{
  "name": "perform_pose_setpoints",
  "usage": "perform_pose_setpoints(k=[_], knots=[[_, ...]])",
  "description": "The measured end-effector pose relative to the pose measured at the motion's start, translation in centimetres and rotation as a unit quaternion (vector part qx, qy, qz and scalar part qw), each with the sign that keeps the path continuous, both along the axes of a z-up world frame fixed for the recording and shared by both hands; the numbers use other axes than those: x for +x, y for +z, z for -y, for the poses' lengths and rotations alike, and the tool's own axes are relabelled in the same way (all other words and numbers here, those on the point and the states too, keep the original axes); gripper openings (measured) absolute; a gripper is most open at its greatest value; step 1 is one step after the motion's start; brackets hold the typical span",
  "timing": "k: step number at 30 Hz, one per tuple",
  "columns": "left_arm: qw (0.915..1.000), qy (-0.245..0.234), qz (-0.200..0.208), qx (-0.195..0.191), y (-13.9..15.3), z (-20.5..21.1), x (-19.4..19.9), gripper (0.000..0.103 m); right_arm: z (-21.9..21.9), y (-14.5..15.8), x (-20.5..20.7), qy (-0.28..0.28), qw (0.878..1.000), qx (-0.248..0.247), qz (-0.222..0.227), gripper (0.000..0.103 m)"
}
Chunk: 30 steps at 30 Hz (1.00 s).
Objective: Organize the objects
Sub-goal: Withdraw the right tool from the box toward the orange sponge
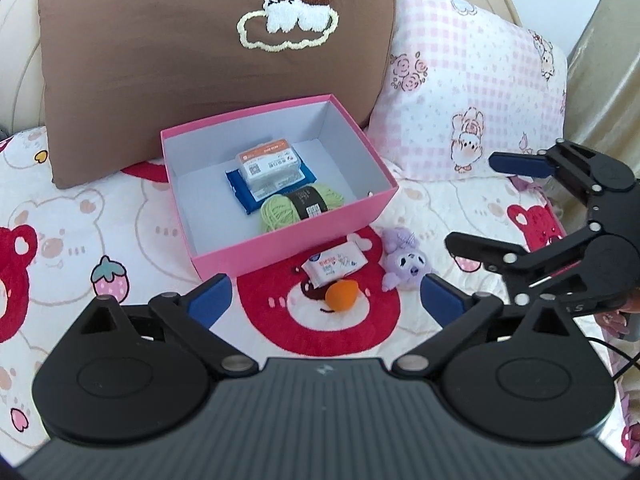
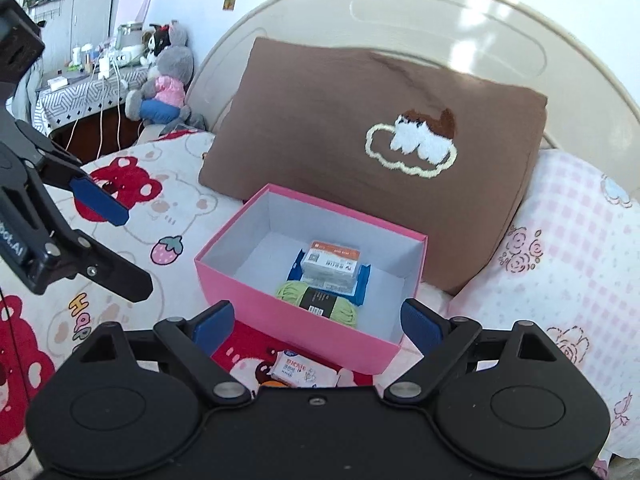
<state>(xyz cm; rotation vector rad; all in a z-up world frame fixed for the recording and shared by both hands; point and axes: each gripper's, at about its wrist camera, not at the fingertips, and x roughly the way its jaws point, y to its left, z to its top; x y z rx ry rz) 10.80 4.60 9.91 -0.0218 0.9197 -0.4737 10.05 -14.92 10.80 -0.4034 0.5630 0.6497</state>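
both hand-held grippers (image 1: 326, 298) (image 2: 316, 322) agape (empty)

We cannot read the tiny words on the wipes (image 1: 334, 265). The blue pack (image 1: 240, 190) hides under the small box (image 1: 270, 166). In the right view, our gripper cuts off the wipes (image 2: 300, 372).

Bright daylight, headboard (image 2: 460, 20) glare, strong fisheye bending at edges.

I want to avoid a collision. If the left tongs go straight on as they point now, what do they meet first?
Probably the orange ball lying on the bedspread, just before the wipes pack. The left tongs are open and empty; depth is uncertain.
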Motion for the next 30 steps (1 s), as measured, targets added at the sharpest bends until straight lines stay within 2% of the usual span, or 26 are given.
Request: perform_pose_setpoints(k=[6, 10, 14, 17, 19, 26, 30], knots=[[0.9996, 0.004, -0.024, -0.014, -1.6, -0.6, -0.1, 0.102, 1.2, -0.2, -1.8, 0.016, 1.0, 0.019, 0.017, 0.093], [0.9999, 0.001, -0.01, 0.001, -2.0, -0.3, -0.7, 0.102, 1.4, -0.7, -2.5, 0.032, 0.999, 0.025, 0.023, 0.093], [1.0, -0.003, -0.006, 0.006, -2.3, 0.0, -1.2, 0.102, 1.5, -2.1, -2.7, 0.04, 0.998, 0.043, -0.004, 0.093], [0.9999, 0.005, -0.014, -0.005, -2.9, -0.2, -1.2, 0.102, 2.0, -3.2, -2.2, 0.047, 0.994, 0.077, -0.055, 0.092], [0.9996, 0.012, -0.023, -0.013, -3.6, -0.5, -0.9, 0.102, 2.1, -3.9, -2.2, 0.048, 0.993, 0.083, -0.073, 0.092], [0.9976, 0.032, -0.052, -0.032, -6.8, -1.2, 0.1, 0.101, 1.5, -6.5, -3.0, 0.03, 0.997, 0.042, -0.065, 0.092], [0.9967, 0.033, -0.064, -0.039, -8.2, -1.3, 0.2, 0.101, 1.6, -7.7, -2.2, 0.016, 0.994, 0.036, -0.101, 0.092]])
